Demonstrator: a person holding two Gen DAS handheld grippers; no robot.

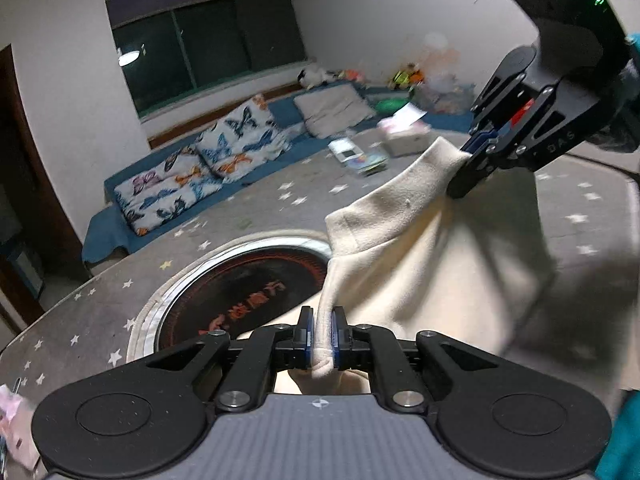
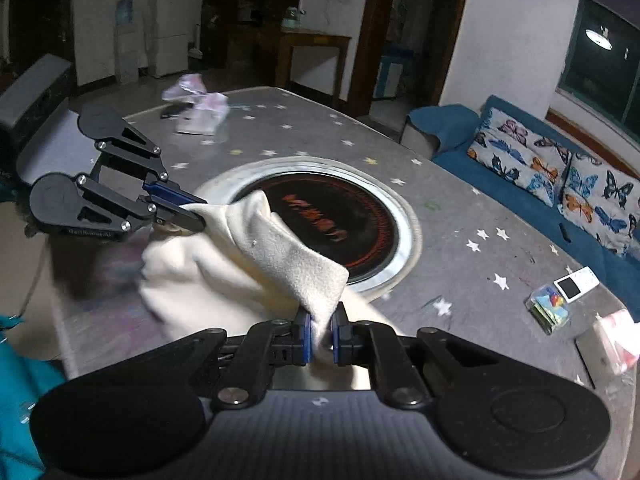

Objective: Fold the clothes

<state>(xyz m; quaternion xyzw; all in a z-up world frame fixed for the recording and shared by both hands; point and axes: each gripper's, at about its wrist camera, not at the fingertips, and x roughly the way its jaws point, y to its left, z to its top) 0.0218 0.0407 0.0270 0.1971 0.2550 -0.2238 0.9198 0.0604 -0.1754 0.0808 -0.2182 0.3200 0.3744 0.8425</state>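
Observation:
A cream fleece garment (image 1: 420,248) hangs in the air between my two grippers above the grey star-patterned table (image 1: 280,192). My left gripper (image 1: 323,332) is shut on one edge of it. My right gripper (image 1: 464,176) shows at the upper right of the left wrist view, shut on the other edge. In the right wrist view the garment (image 2: 256,264) stretches from my right gripper (image 2: 320,334) at the bottom up to my left gripper (image 2: 198,214) at the left. The cloth sags between them and hides the table's near edge.
A round black cooktop with a steel ring (image 2: 340,216) is set in the table's middle. Pink packets (image 2: 204,116), a small white device (image 2: 576,283), a plastic box (image 2: 550,308) and a tissue pack (image 2: 612,344) lie on the table. A blue sofa with butterfly cushions (image 1: 208,160) stands behind.

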